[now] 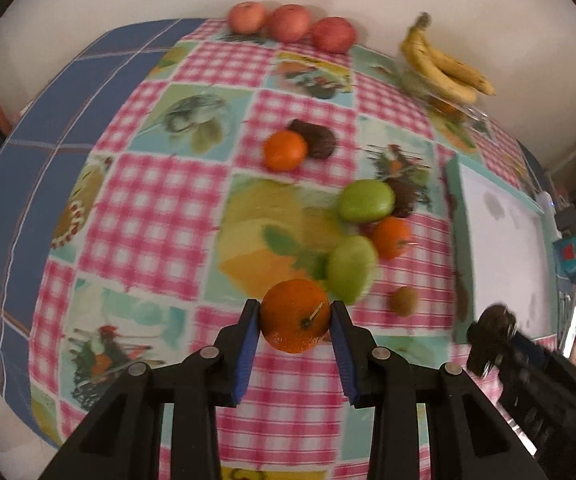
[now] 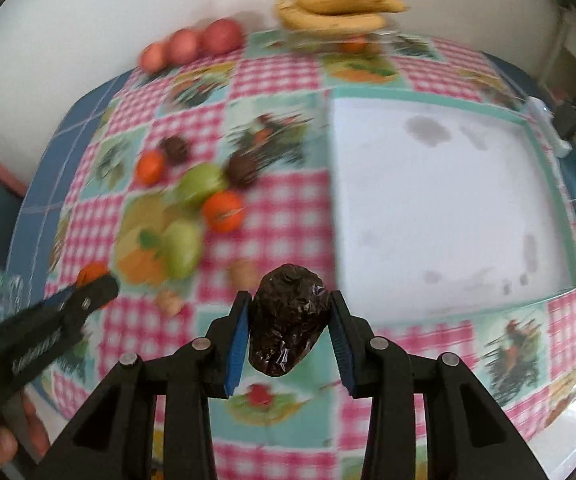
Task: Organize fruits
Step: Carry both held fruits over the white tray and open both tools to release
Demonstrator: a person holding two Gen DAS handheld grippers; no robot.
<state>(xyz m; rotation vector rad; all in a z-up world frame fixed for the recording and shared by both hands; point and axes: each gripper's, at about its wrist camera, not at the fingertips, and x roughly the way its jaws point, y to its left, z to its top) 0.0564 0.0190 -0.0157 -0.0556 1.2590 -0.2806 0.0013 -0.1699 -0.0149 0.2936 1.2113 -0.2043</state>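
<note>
— What have you got in each hand right now?

— My left gripper (image 1: 295, 318) is pinching an orange (image 1: 295, 315) between its blue pads, lifted off the checked tablecloth (image 1: 148, 216). My right gripper (image 2: 289, 326) is clamped on a dark wrinkled fruit (image 2: 286, 320) (an avocado, I'd guess, though I can't be sure), also off the table, just short of the white tray (image 2: 439, 200).

— And the rest?

— Two green apples (image 1: 365, 200) and two more oranges (image 1: 286, 151) sit clustered mid-table, with other dark fruits beside them and a small brown one (image 1: 403, 301) near the tray. Three red apples (image 1: 289, 22) line the far edge; the bananas (image 1: 443, 66) are in a glass bowl near the wall.

— What worries you?

— The orange is round and held only at its sides; a quick swing could roll it out of the pads. The dark fruit looks soft, so squeezing harder may bruise it. Both grippers are near each other, and crossing paths toward the tray could knock them together or scatter the cluster below.
</note>
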